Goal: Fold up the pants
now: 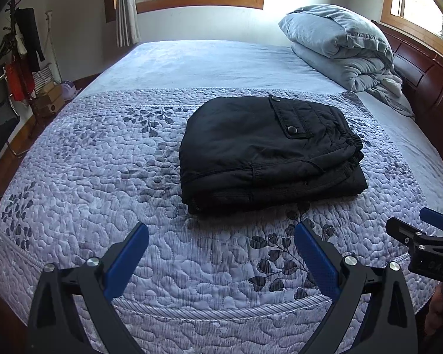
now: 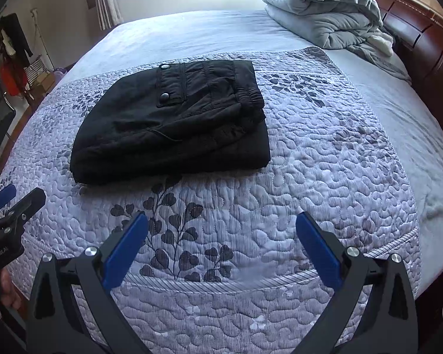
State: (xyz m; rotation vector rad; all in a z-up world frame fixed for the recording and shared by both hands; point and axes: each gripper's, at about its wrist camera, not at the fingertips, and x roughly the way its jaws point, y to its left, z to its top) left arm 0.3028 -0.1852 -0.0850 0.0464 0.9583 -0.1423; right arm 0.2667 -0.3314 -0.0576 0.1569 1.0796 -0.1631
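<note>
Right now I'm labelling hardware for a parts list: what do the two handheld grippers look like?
Both match: the left gripper and right gripper have black angular plastic arms, flat blue textured finger pads, and round silver bolt heads at the pivots. White lettering marks each body's side; it is too blurred to read.

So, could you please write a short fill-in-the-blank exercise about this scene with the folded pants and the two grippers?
1. The pants lying on the quilt are ____ in colour.
2. The left gripper and the right gripper are both ____, holding nothing.
3. The pocket flap of the pants shows two round ____.
4. The rolled grey duvet lies near the wooden ____.

Missing words: black; open; snap buttons; headboard
</note>
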